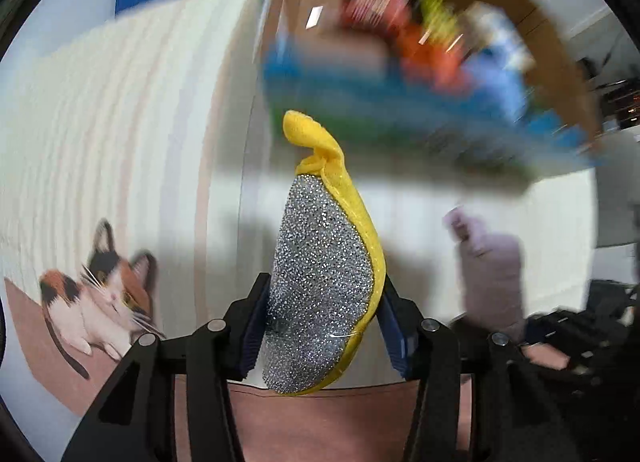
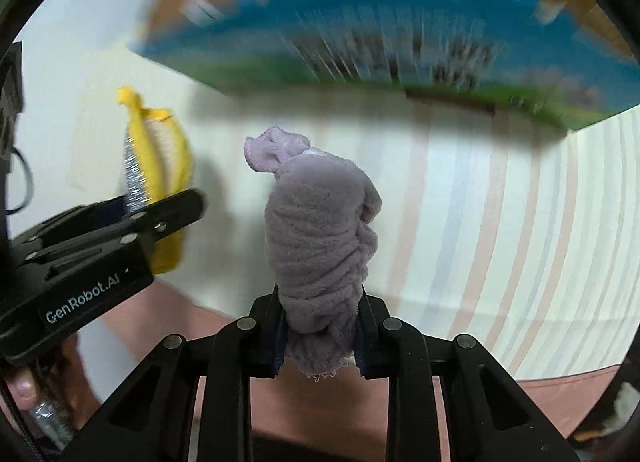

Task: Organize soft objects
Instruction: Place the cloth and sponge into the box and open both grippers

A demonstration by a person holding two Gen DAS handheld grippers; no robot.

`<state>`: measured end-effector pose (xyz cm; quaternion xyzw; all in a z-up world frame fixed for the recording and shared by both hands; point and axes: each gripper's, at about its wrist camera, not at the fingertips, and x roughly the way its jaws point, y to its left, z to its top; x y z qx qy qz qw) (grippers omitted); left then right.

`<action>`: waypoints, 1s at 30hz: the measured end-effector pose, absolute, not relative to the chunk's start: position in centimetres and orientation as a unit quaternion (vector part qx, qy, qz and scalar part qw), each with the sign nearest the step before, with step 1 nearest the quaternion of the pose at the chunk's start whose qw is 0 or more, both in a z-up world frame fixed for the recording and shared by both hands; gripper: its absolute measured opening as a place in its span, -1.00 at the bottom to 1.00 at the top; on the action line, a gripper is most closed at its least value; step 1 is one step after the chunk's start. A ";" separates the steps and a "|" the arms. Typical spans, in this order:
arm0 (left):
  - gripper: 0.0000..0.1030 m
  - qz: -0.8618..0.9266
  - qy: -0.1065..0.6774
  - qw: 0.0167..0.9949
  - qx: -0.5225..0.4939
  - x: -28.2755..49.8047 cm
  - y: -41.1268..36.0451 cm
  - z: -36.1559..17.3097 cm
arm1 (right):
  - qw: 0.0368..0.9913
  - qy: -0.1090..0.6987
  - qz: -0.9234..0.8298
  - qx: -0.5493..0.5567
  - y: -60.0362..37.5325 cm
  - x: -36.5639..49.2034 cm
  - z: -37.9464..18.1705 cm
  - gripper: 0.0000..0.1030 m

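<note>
surface: striped cloth (image 2: 500,222) | far: blurred cardboard box (image 1: 520,6) with mixed items | left gripper (image 1: 326,326): jaws clamped on yellow scrub sponge (image 1: 320,270), lifted off cloth | right gripper (image 2: 320,338): jaws pinched tight on lilac towel (image 2: 320,246), right of sponge

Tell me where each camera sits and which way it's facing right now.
Left wrist: on the left gripper, looking down its fingers at the yellow scrub pad it clamps.
Right wrist: on the right gripper, looking down at the clamped purple cloth; a fingertip shows lower left.
Shared: pad, cloth, striped sheet, blurred cardboard box.
</note>
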<state>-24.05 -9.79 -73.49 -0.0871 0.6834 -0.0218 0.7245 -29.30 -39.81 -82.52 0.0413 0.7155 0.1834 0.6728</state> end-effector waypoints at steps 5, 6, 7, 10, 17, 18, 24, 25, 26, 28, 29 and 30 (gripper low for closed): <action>-0.07 -0.056 0.648 0.755 -0.084 -18.2 -10.0 -66.2 | 0.713 0.660 0.200 0.122 -41.6 -26.2 -75.2 -0.47; -0.07 -0.056 0.646 0.758 -0.071 -16.5 -10.1 -65.3 | 0.720 0.650 0.200 0.137 -41.9 -25.0 -74.1 -0.47; -0.07 -0.055 0.645 0.759 -0.063 -15.1 -10.0 -64.9 | 0.723 0.644 0.199 0.149 -42.0 -23.6 -73.5 -0.47; -0.07 -0.057 0.660 0.748 -0.042 -10.3 -10.0 -64.9 | 0.720 0.639 0.192 0.191 -41.9 -19.9 -73.6 -0.47; -0.07 -0.049 0.719 0.693 0.000 -2.8 -10.8 -69.4 | 0.691 0.666 0.168 0.226 -39.7 -14.1 -78.2 -0.47; -0.07 -0.050 0.723 0.689 0.006 -2.8 -10.8 -70.0 | 0.687 0.670 0.166 0.225 -39.3 -14.0 -79.1 -0.47; -0.06 -0.054 0.743 0.667 0.023 -1.5 -11.2 -72.9 | 0.675 0.689 0.157 0.213 -37.7 -12.4 -82.3 -0.47; -0.02 -0.053 0.746 0.663 0.024 -1.4 -11.2 -73.3 | 0.671 0.694 0.159 0.206 -37.3 -12.1 -82.9 -0.46; -0.01 -0.051 0.749 0.660 0.027 -1.3 -11.3 -73.7 | 0.672 0.699 0.157 0.189 -36.8 -11.9 -83.2 -0.45; -0.01 -0.044 0.757 0.651 0.029 -1.3 -11.2 -74.5 | 0.664 0.711 0.159 0.171 -36.0 -11.7 -84.1 -0.38; 0.00 -0.042 0.761 0.647 0.025 -1.3 -11.1 -74.8 | 0.660 0.715 0.154 0.170 -36.0 -11.6 -84.5 -0.23; 0.00 -0.042 0.765 0.642 0.017 -1.3 -10.9 -75.1 | 0.661 0.716 0.149 0.168 -36.0 -11.5 -84.8 -0.10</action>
